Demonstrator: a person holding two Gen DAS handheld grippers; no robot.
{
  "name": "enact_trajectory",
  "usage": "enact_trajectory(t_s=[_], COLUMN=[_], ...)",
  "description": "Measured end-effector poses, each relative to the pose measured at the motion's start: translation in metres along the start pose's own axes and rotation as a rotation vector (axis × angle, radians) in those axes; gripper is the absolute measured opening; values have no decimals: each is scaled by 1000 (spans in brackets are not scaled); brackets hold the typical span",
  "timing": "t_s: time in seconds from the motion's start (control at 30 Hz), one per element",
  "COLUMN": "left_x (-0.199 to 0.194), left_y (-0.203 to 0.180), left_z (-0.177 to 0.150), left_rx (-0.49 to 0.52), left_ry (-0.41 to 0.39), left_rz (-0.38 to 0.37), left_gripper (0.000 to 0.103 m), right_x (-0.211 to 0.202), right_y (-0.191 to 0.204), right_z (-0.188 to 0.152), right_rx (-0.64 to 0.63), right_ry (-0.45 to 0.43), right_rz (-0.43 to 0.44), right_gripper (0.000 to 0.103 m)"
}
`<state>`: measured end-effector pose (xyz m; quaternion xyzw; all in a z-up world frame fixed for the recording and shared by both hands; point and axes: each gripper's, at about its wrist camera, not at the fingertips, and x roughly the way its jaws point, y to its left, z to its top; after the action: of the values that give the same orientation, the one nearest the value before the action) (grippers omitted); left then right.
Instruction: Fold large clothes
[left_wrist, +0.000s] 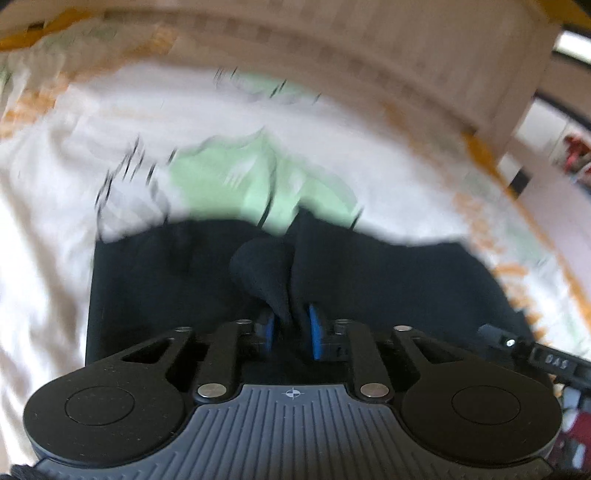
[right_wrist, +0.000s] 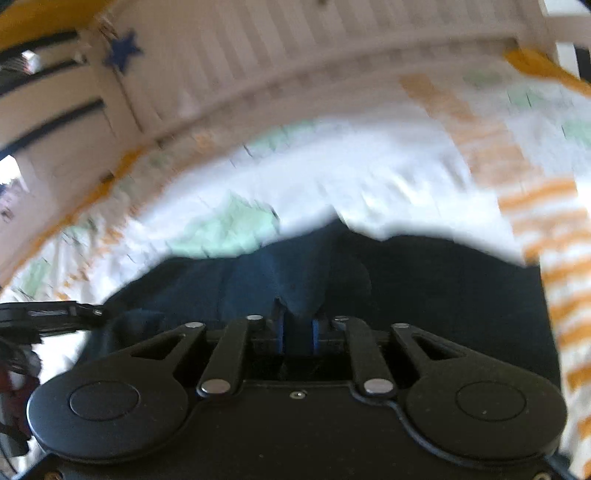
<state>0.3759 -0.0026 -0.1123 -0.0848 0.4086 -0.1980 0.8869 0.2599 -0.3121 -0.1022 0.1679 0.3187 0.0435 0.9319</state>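
Dark garment (left_wrist: 184, 288) lies spread on patterned bedsheet (left_wrist: 74, 155), near white slatted bed rail (left_wrist: 369, 48). Left gripper (left_wrist: 290, 328) narrow, blue pads pinching raised fold of near hem; cloth bunches up between jaws. Right gripper (right_wrist: 298, 330) likewise narrow, clamped on ridge of same dark garment (right_wrist: 443, 280). Likely reason for two grips along near edge: lift edge evenly, carry it over for fold. Rest of garment extends forward from both grippers, flat on sheet.

- Left wrist view looks forward and down along its claw (left_wrist: 290, 328), close over the dark garment (left_wrist: 184, 277).
- Right wrist view does likewise over its claw (right_wrist: 298, 330).
- The 2 views share the garment and the patterned bed sheet (right_wrist: 369, 184).
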Motion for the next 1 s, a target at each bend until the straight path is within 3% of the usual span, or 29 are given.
enact_trajectory(t_s=[0.1,0.2,0.27,0.33,0.4,0.53,0.63,0.73,0.8,0.9,1.0], left_x=[-2,-21,-39,-53,-59,-51,-30,-11,-5,-6,-5], left_y=[9,6,1,-11,-27,-64,-77,-73,-67,-55,-47], left_z=[-7,-4,-2,-2,-2,-4,-16,-39,-54,-70,-69], left_rx=[-18,-19,-6,26,72,172,242,286,306,306,269], left_ry=[-7,-39,-84,-119,-133,-124,-55,7,0,-96,-106], left_rz=[-22,35,52,51,46,15,53,120,137,113,88], left_gripper=[31,48,51,64,71,75,75,77,85,93,97], right_x=[5,-10,-23,-42,-57,-56,-41,-23,-11,-12,-9], right_y=[-14,-16,-13,-7,5,38,53,51,49,51,53], right_z=[-15,-11,-6,-3,0,-2,-11,-27,-42,-56,-58], right_rx=[34,40,23,12,-20,-106,-167,-175,-205,-255,-265], right_ry=[5,-11,-46,-92,-127,-114,-74,10,73,33,24], right_rz=[-15,-22,-40,-32,-20,-12,-58,-110,-157,-178,-189], right_gripper=[40,60,69,71,77,81,81,82,85,88,95])
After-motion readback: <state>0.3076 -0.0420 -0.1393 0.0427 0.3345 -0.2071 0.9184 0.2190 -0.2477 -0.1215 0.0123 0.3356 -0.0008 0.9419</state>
